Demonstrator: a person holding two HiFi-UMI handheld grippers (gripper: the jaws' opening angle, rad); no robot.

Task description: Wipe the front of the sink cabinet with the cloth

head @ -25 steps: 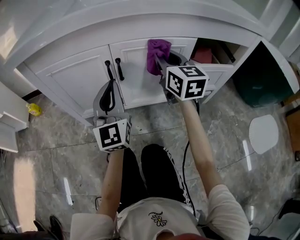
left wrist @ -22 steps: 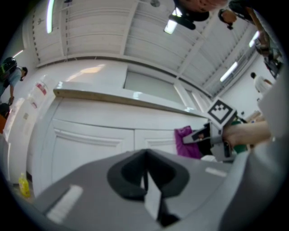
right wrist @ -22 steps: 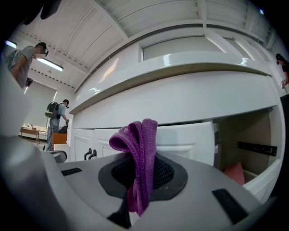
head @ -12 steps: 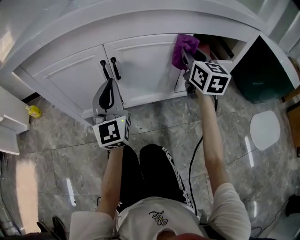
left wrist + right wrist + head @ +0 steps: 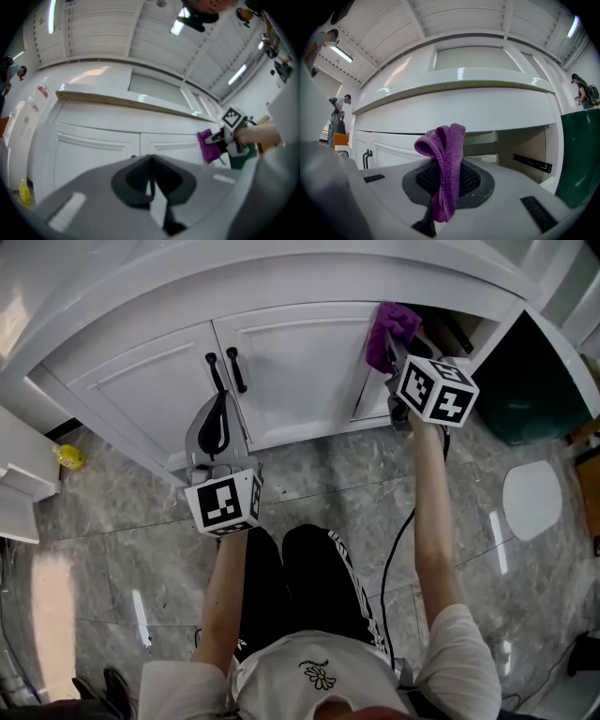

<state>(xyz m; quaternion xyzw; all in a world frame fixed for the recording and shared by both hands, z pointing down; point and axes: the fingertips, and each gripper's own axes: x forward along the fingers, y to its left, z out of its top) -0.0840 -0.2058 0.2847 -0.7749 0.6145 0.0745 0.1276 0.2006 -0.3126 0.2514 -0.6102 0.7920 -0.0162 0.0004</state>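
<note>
Left grey two-jaw gripper with marker cube point(image 5: 221, 413): held low, close in front of the body, bare left forearm point(image 5: 223, 601) running back to the torso. Jaws pressed together, nothing between them. Right grey two-jaw gripper with marker cube point(image 5: 398, 367): pushed further forward and out to the right, bare right arm point(image 5: 433, 521) nearly straight. Jaws clamped on a purple knitted cloth point(image 5: 443, 164) (folds stick up past the tips).

Staged kitchen in hall: white cabinet point(image 5: 281, 371), strip lights point(image 5: 340, 52), bystanders point(image 5: 339, 115).
</note>
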